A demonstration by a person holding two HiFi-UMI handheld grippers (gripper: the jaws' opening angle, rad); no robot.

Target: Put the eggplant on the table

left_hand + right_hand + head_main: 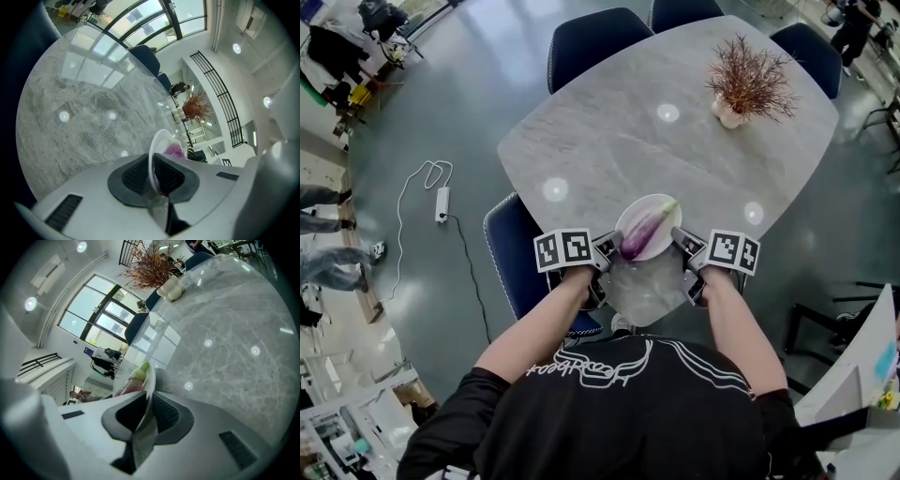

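**Surface and room.** The bench is a grey, marble-patterned top with rounded corners. Ceiling lights reflect on it as bright spots. Dark blue chairs stand at its far and left sides. A white vase of dried reddish branches stands near the far right corner. The floor is glossy grey-green. A white power strip with a looped cable lies on it to the left of the bench. The gripper views show tall windows and white walls.

**Grippers.** The left gripper is clamped on the left rim of a white plate, and its pads press the rim from both faces. The right gripper pinches the opposite rim in the same way.

**Task item.** The eggplant lies diagonally on the plate, between the two grippers and touching neither. Its purple body points toward the left gripper and its green cap toward the far right. The plate is over the near edge of the bench. Whether it rests on the surface cannot be determined.
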